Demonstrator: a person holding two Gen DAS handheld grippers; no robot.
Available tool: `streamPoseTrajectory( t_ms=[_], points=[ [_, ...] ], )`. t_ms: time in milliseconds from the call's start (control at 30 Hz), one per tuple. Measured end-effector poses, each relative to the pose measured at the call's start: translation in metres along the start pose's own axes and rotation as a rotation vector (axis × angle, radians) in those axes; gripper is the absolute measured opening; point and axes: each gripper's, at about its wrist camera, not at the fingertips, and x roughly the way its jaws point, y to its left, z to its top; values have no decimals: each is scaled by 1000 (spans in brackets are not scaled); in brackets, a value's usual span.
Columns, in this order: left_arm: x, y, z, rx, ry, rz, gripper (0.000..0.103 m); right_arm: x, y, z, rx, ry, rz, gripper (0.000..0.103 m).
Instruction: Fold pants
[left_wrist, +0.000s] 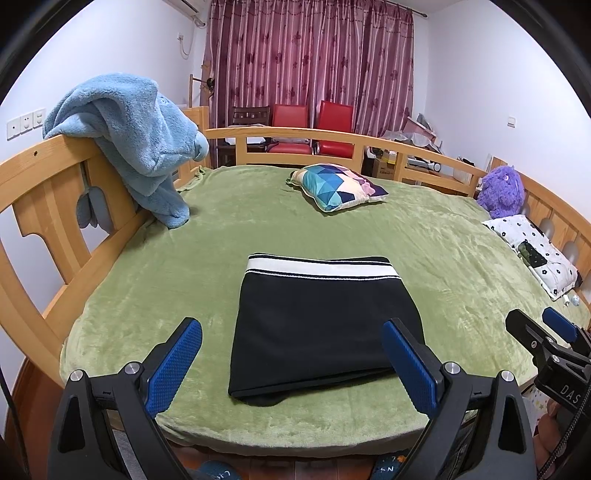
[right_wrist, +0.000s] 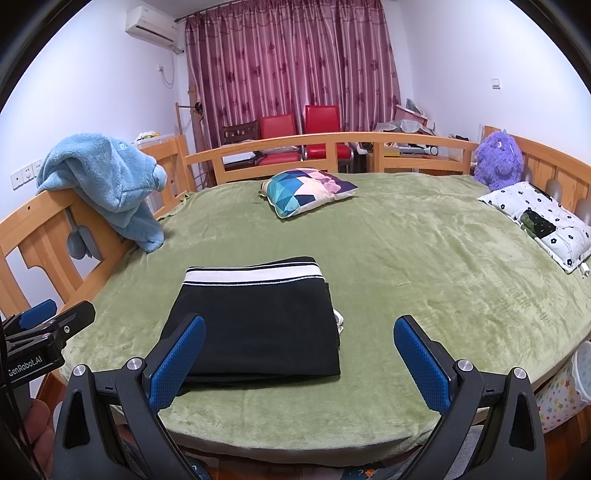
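Black pants (left_wrist: 321, 325) with a white waistband lie folded into a flat rectangle on the green bed cover (left_wrist: 424, 240), waistband at the far side. They also show in the right wrist view (right_wrist: 258, 325). My left gripper (left_wrist: 291, 365) is open and empty, held back above the near edge of the pants. My right gripper (right_wrist: 299, 362) is open and empty, near the pants' right near corner. The right gripper also shows at the right edge of the left wrist view (left_wrist: 546, 332). The left gripper shows at the left edge of the right wrist view (right_wrist: 51, 321).
A patterned cushion (left_wrist: 336, 186) lies at mid-bed. A blue fleece blanket (left_wrist: 136, 136) hangs over the wooden rail (left_wrist: 44, 162) on the left. A purple plush toy (left_wrist: 500, 192) and a floral pillow (left_wrist: 535, 254) sit at the right. Red chairs (left_wrist: 314, 129) stand beyond the bed.
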Motion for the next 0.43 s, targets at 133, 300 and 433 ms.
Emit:
streamPoseTrajectory(
  t_ms=[133,300,433],
  points=[
    [0,-1,-1,-1,-1,0,99,0,0,0,-1,0,-1,101],
    [-1,-1,-1,-4,0,3,99,0,2,0,-2,1,1,101],
    [-3,-1,-2,-4,-4,2,99,1,5,-1,-3,0,3,100]
  ],
)
